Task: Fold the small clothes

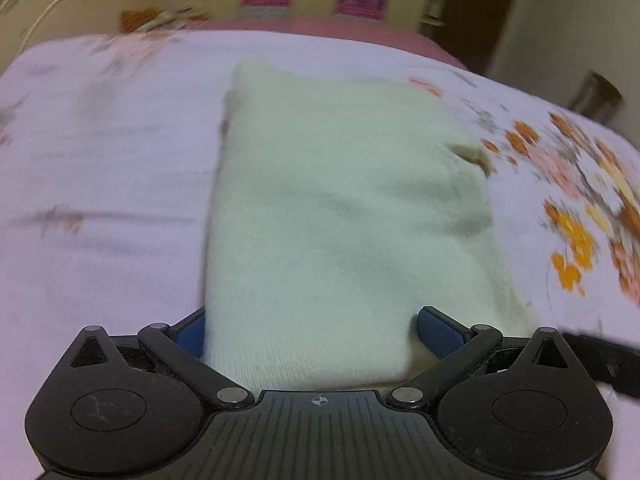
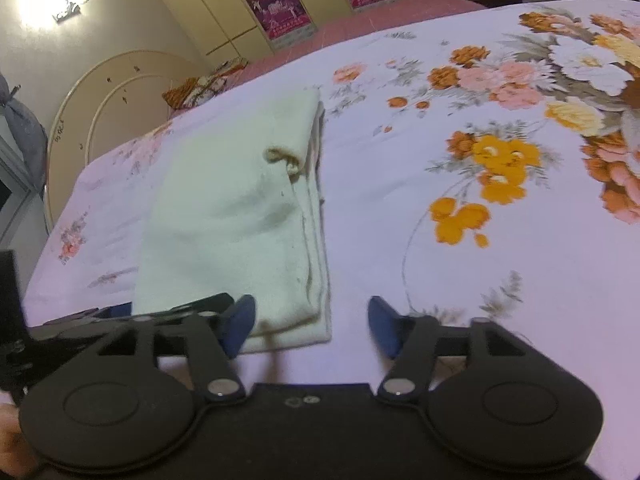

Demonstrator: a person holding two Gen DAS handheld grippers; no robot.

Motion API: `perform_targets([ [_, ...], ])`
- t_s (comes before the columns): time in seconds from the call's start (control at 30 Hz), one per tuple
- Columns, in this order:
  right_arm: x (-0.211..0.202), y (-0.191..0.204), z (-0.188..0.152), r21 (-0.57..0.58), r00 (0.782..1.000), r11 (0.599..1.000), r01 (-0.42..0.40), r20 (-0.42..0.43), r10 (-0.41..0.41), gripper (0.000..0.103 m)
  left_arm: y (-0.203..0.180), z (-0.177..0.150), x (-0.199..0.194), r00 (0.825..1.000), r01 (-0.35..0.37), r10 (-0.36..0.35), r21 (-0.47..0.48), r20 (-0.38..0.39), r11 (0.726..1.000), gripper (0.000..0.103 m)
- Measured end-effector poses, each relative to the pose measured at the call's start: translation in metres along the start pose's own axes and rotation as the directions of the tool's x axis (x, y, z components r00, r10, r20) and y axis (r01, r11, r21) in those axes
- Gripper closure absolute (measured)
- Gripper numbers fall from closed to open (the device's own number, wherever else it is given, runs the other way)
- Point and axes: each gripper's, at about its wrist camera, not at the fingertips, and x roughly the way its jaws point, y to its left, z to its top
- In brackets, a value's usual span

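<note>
A cream-white folded garment lies flat on the floral bedsheet. It also shows in the right wrist view, with layered edges on its right side. My left gripper is open, its blue pads spread either side of the garment's near end, which lies between them. My right gripper is open and empty, just at the garment's near right corner. The left gripper's body shows at the left edge of the right wrist view.
The bedsheet has orange and pink flowers to the right. A pink cover lies at the far end. Yellow wardrobe doors with magenta posters stand behind. A round headboard is at the far left.
</note>
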Motion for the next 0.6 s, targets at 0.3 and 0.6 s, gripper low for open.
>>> perform_targets([
  [0.3, -0.048, -0.01, -0.009, 0.0, 0.998, 0.998, -0.057, -0.02, 0.057, 0.014, -0.002, -0.025, -0.056, 0.984, -0.16, 0.165, -0.08, 0.061, 0.984, 0.0],
  [0.6, -0.116, 0.029, -0.028, -0.244, 0.995, 0.964, -0.102, -0.008, 0.103, 0.003, -0.015, -0.055, -0.178, 0.961, -0.217, 0.227, -0.075, 0.156, 0.973, 0.0],
])
